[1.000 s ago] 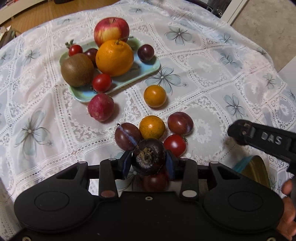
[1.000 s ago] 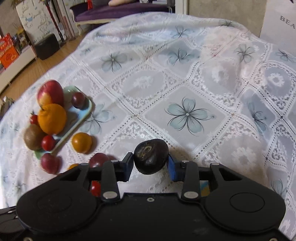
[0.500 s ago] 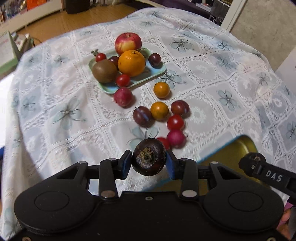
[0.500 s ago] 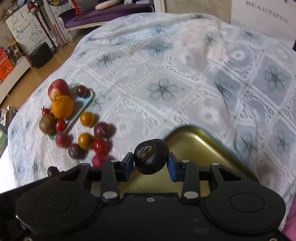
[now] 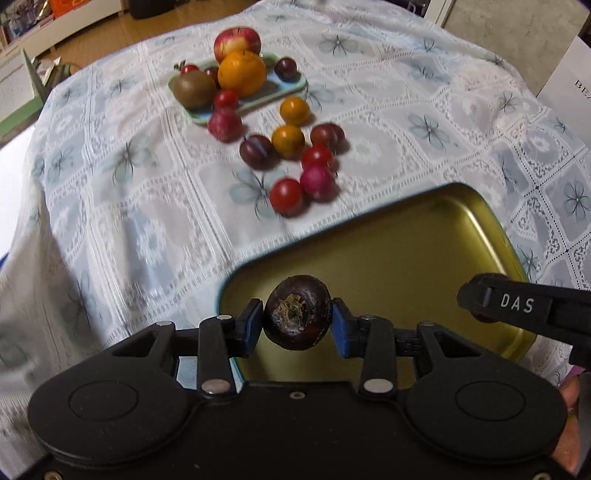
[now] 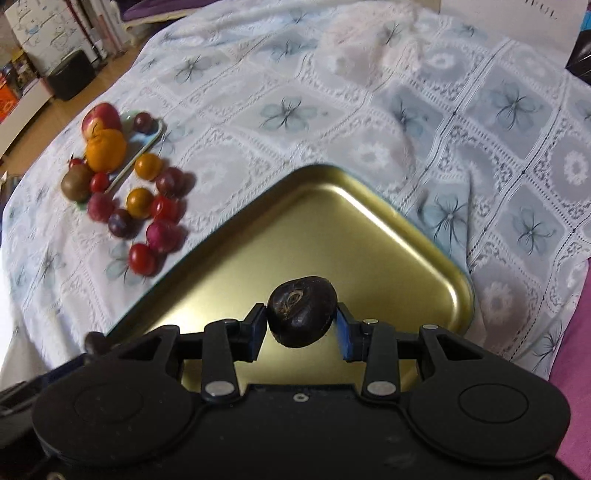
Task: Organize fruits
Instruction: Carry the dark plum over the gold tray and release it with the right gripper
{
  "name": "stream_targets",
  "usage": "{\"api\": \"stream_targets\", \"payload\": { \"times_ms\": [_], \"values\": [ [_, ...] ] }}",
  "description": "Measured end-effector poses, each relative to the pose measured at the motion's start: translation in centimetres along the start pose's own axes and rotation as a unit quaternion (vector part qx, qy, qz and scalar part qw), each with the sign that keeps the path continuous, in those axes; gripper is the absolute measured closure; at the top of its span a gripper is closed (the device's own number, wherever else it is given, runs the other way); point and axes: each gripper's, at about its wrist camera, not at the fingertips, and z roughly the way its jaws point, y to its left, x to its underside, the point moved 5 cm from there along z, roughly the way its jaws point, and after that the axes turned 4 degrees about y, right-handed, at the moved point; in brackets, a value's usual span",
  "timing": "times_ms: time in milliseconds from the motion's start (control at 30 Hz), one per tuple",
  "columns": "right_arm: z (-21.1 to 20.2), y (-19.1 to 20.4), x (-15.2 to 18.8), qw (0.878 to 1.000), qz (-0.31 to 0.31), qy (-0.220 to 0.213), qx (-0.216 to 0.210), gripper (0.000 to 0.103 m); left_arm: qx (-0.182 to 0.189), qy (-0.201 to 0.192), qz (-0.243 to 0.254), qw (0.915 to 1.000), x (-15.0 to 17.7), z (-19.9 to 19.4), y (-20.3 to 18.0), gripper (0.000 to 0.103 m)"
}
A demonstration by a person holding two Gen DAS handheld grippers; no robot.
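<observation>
Each hand-held gripper (image 5: 297, 326) (image 6: 301, 325) holds a dark fruit (image 5: 297, 317) (image 6: 302, 311) over the empty gold tray (image 6: 369, 236); loose fruits (image 5: 286, 192) remain on the cloth.

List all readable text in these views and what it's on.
"DAS": white letters on the right gripper, seen from the side in the left wrist view.
"BE...": cut off by the frame edge, on a white board at upper right.
Lettering on the white board in the right wrist view: too blurred to read.
Boxes by the floor: illegible.
</observation>
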Motion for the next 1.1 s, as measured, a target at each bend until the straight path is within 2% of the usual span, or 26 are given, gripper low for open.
{"api": "stream_targets", "payload": {
  "times_ms": [200, 533, 767, 900, 1100],
  "values": [
    [-0.9, -1.0, 0.1, 0.999, -0.029, -0.020, 0.023, 0.064, -0.018, 0.006, 0.010, 0.9998, 1.7, -0.1, -2.2, 0.056],
    [-2.5, -3.3, 0.1, 0.997, -0.027, -0.059, 0.047, 0.063, -0.018, 0.035, 0.034, 0.9987, 3.2, 0.1, -4.7, 0.056],
    [-1.7, -2.4, 0.5, 0.995, -0.048, -0.052, 0.065, 0.063, -0.031, 0.041, 0.033, 0.9981, 3.3, 0.4, -4.4, 0.055],
    [-1.3, -2.0, 0.8, 0.995, -0.060, -0.043, 0.070, 0.063, -0.023, 0.059, 0.024, 0.9977, 3.2, 0.9, -3.9, 0.056],
    [-1.5, -1.6, 0.8, 0.993, -0.076, -0.048, 0.082, 0.066, -0.023, 0.057, 0.031, 0.9976, 3.3, 0.7, -4.2, 0.055]
  ]
}}
